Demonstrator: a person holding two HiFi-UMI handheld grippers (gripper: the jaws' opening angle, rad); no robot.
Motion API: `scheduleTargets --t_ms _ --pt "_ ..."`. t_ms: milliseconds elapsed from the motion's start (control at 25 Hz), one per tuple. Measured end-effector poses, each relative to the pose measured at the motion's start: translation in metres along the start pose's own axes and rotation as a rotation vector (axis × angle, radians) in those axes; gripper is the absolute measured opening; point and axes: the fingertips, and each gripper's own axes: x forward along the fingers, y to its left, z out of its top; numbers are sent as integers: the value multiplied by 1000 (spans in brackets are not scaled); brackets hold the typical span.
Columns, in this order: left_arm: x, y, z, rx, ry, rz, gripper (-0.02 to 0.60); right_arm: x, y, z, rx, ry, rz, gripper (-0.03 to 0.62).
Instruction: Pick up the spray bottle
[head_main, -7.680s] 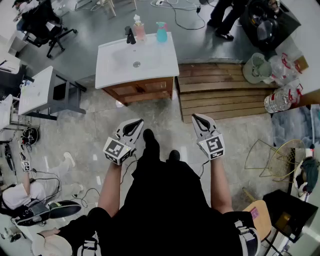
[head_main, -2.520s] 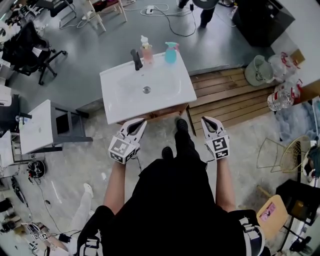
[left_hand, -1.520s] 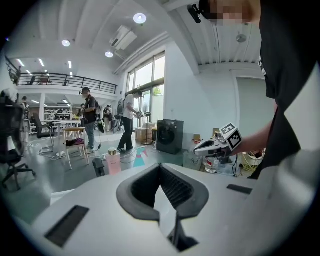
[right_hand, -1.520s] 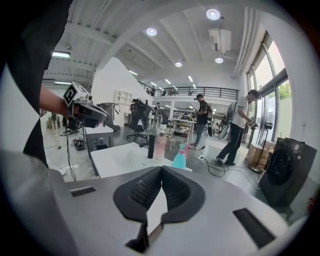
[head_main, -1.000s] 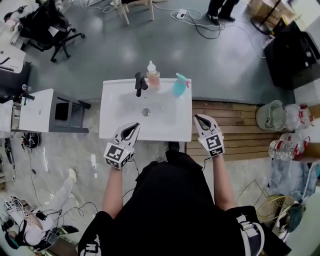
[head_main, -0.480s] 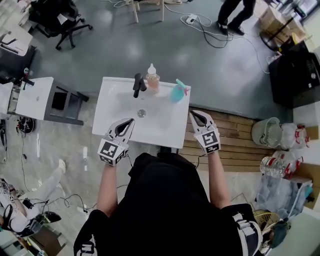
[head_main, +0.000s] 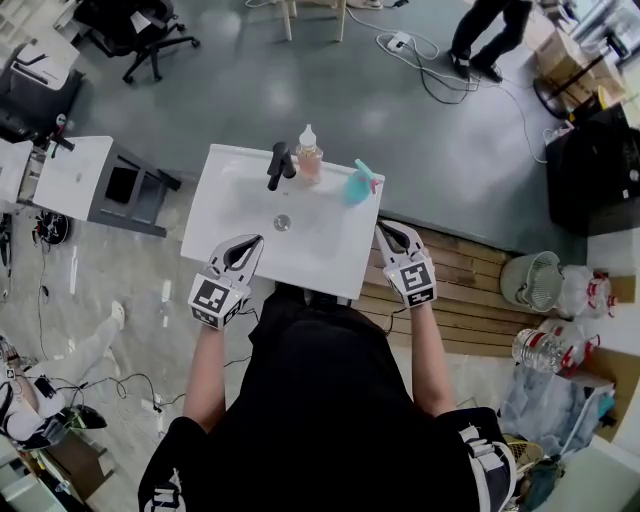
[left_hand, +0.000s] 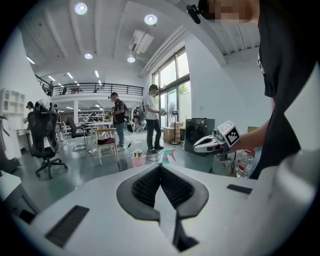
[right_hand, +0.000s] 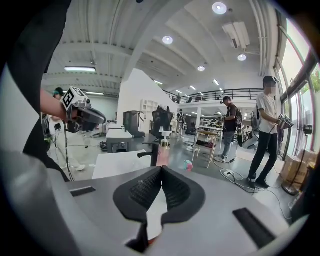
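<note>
Both grippers are closed and empty. In the left gripper view the left gripper (left_hand: 160, 166) has its two black ribbed pads (left_hand: 146, 185) pressed together from the tips down, with nothing between them. The right gripper view shows the same for the right gripper (right_hand: 161, 169): jaws together, tips meeting, holding nothing. From the head view, the left gripper (head_main: 250, 242) hangs over the near left edge of the white worktop (head_main: 330, 255), which has a basin sunk into it. The right gripper (head_main: 386, 229) is at the near right edge. Neither gripper touches anything on the worktop. The spray bottle (head_main: 358, 185), teal with a pink trigger, stands at the far right of the worktop, apart from the right gripper and beyond its tips. To the left of the spray bottle along the back edge stand a pinkish soap bottle (head_main: 308, 160) and then a black faucet (head_main: 278, 166). In the right gripper view the spray bottle (right_hand: 188, 165) shows small, just right of the closed tips, with the soap bottle (right_hand: 163, 148) above them.
</note>
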Motion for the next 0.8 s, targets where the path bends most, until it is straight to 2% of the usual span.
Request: scheduleTargets --t_ms 360,800 --pt "8 -5 2 13 13 3 21 6 -10 4 -13 -6 14 17" --pt "18 9 9 13 16 3 21 22 -18 16 -31 -22 48 17"
